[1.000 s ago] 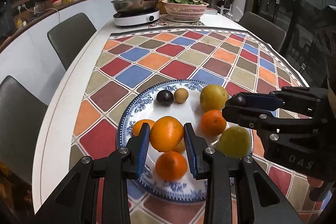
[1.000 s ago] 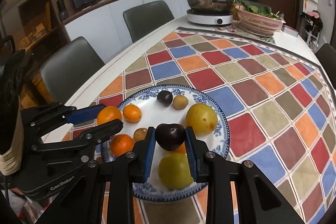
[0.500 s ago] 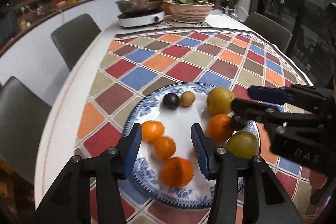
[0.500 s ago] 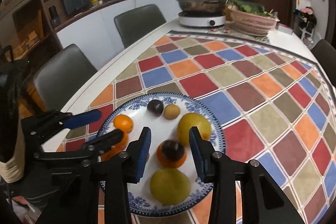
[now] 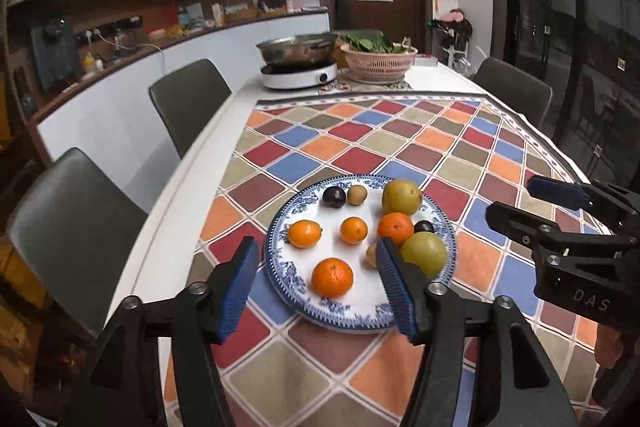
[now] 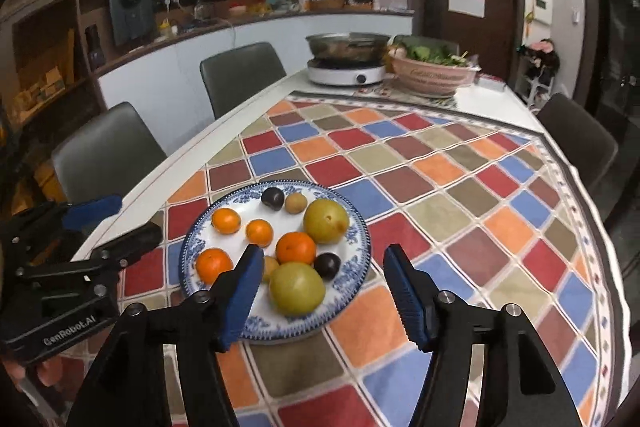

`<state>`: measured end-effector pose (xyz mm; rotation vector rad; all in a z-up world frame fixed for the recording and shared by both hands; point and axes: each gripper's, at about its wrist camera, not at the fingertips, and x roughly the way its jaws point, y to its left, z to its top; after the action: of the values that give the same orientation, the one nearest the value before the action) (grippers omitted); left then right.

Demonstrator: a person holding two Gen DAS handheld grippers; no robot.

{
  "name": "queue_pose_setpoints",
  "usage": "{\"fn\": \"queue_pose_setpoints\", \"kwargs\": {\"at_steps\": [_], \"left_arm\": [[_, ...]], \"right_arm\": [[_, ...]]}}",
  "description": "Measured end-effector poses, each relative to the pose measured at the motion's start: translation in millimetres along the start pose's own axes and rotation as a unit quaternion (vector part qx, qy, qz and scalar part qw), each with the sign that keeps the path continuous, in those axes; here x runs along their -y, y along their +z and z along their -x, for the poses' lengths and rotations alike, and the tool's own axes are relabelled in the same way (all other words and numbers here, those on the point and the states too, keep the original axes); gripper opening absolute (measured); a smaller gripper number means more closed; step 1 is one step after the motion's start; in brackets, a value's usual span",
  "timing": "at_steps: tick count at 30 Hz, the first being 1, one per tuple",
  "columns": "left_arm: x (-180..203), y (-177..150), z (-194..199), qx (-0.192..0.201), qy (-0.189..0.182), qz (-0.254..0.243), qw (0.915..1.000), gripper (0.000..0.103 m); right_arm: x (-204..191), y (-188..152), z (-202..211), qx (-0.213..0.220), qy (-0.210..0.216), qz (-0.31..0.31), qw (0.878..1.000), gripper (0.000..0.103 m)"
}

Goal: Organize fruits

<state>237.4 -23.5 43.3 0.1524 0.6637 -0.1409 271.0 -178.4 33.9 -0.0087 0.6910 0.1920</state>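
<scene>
A blue-patterned plate (image 5: 280, 279) (image 6: 356, 255) on the checked tablecloth holds several fruits: oranges (image 5: 332, 277) (image 6: 295, 247), two yellow-green pears (image 5: 401, 197) (image 6: 297, 287), two dark plums (image 5: 334, 197) (image 6: 327, 265) and small brown kiwis (image 5: 357, 195) (image 6: 296, 203). My left gripper (image 5: 314, 285) is open and empty, raised above the plate's near edge. My right gripper (image 6: 324, 291) is open and empty, raised over the plate's near right side. Each gripper shows in the other's view: the right one in the left wrist view (image 5: 532, 203), the left one in the right wrist view (image 6: 116, 221).
An induction cooker with a steel pan (image 5: 298, 67) (image 6: 346, 65) and a pink basket of greens (image 5: 380, 61) (image 6: 434, 71) stand at the table's far end. Grey chairs (image 5: 188, 103) (image 6: 240, 75) line the left side, another chair (image 5: 516, 91) stands on the right.
Both grippers let go of their fruit, opened wide and pulled back and up. The orange and the dark plum now lie on the plate.
</scene>
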Motion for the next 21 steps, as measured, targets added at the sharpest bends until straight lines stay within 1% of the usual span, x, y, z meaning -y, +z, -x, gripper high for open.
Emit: {"fn": "queue_pose_setpoints", "kwargs": {"at_steps": [1,2,3,4,6,7,9,10,12,15,17,21], "left_arm": [[1,-2,7,0.006,0.006,0.001,1.0000,0.068],[2,-5,15,0.013,0.009,0.003,0.9999,0.072],[3,-9,22,0.019,0.012,0.006,0.9997,0.075],[4,-13,28,0.022,0.016,0.008,0.9996,0.077],[6,-20,40,0.024,0.017,0.016,0.9994,0.082],[7,-24,46,0.025,0.015,0.020,0.9994,0.083],[9,-33,58,0.026,0.014,0.027,0.9992,0.086],[10,-38,65,0.028,0.015,0.030,0.9990,0.087],[12,-46,76,0.033,0.019,0.032,0.9987,0.094],[14,-58,92,0.038,0.024,0.035,0.9984,0.097],[16,-64,103,0.041,0.022,0.032,0.9984,0.098],[19,-73,122,0.054,0.024,0.034,0.9977,0.100]], "right_arm": [[0,-4,10,0.004,-0.004,-0.004,1.000,0.063],[1,-6,15,0.006,-0.007,-0.007,1.000,0.066],[1,-9,23,0.010,-0.011,-0.012,1.000,0.071],[2,-13,32,0.018,-0.018,-0.017,1.000,0.074],[2,-21,47,0.028,-0.033,-0.019,0.999,0.075],[1,-26,56,0.033,-0.040,-0.019,0.998,0.076],[0,-34,69,0.039,-0.047,-0.019,0.998,0.081],[0,-40,78,0.044,-0.050,-0.021,0.998,0.082],[-3,-49,93,0.056,-0.057,-0.021,0.997,0.083],[-7,-63,112,0.069,-0.067,-0.021,0.995,0.084],[-9,-72,121,0.071,-0.064,-0.030,0.995,0.087],[-13,-88,136,0.072,-0.059,-0.033,0.995,0.087]]}}
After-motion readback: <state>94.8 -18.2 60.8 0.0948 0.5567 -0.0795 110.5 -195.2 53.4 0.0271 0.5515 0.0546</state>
